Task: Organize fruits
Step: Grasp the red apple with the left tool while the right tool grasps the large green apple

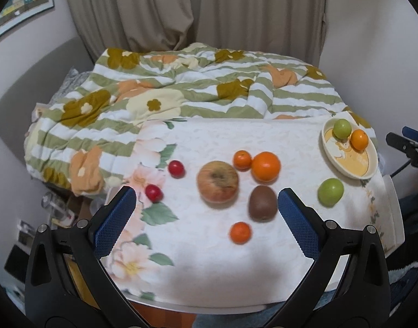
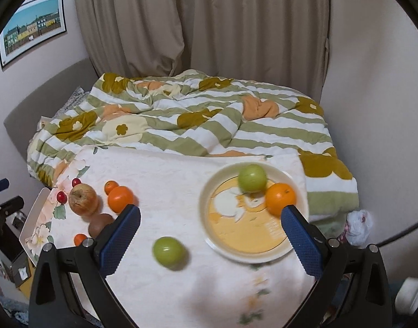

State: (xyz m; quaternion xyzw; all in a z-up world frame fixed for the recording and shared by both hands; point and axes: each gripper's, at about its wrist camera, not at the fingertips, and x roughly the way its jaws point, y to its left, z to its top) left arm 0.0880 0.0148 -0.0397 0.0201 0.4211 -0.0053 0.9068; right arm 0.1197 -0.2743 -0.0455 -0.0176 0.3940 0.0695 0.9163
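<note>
On the white floral cloth lie an apple, a large orange, a kiwi, two small tangerines, two red cherries and a green fruit. At the far right a cream plate holds a green fruit and an orange. My left gripper hovers open above the apple and kiwi, empty. My right gripper is open too, between the loose green fruit and the plate.
Behind the table a bed carries a rumpled green-striped floral duvet. Beige curtains hang at the back, with a framed picture on the left wall. The table's front edge lies near my left gripper. Clutter sits low on the left.
</note>
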